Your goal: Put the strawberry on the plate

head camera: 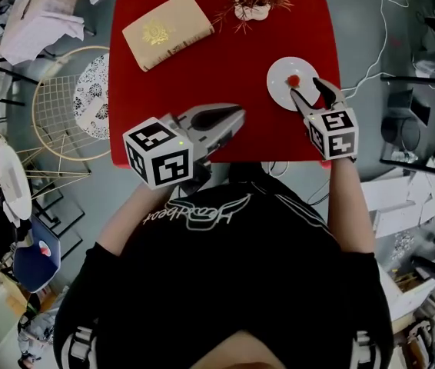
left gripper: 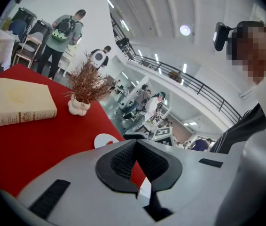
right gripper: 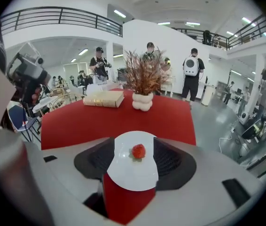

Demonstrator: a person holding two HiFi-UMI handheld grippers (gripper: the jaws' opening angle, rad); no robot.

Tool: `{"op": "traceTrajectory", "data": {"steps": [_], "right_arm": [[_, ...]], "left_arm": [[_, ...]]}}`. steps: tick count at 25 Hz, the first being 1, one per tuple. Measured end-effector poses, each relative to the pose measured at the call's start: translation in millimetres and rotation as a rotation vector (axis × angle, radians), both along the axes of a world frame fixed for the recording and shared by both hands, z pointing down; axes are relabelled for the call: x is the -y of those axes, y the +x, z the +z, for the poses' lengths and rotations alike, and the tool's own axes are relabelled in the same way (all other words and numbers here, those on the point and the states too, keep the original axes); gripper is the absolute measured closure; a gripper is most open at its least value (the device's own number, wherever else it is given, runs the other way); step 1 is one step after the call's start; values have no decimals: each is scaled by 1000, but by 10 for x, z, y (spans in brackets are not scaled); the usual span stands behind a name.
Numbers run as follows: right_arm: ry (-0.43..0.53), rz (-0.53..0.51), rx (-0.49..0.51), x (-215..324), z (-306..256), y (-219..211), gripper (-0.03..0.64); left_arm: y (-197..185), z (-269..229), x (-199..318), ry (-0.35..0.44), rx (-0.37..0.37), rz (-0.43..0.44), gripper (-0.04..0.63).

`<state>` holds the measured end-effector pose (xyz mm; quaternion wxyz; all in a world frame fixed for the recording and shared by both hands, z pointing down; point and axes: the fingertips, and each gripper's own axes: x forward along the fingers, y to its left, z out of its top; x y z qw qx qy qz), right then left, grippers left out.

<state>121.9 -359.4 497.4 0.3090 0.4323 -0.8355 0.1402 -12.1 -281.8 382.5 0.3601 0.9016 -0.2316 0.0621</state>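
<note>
The right gripper (head camera: 307, 88) stands released, its jaws wide apart and empty, with the tips over the near rim of the white plate (right gripper: 132, 177). The strawberry (right gripper: 138, 150) lies on that plate, straight ahead between the jaws, touching neither. The left gripper (head camera: 235, 119) is clenched on nothing above the red table (head camera: 202, 75), with the plate ahead to its right.

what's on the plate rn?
One strawberry, near the plate's middle, nothing else visible on it. The open right gripper covers the plate's near edge in the head view, and its sides in the right gripper view.
</note>
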Motion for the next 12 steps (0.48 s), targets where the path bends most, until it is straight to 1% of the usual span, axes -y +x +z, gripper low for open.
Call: {"op": "traceTrajectory", "data": {"steps": [5,10,11,12], "right_arm": [[131,24,38,-309,-549,-50,394],[244,44,130,-811,-1177,-79,399],[267,45,154,-924,-1301,-95,415],[290,46,181,-1034,-1422,-119,456]], "left_arm": [[3,-166,-175,50,-5,25,589],[39,-411,-409,104,-21,42,589],[52,-463,-475,118,-25,50,589],[63,-513,-542,133,-28,59,589]]}}
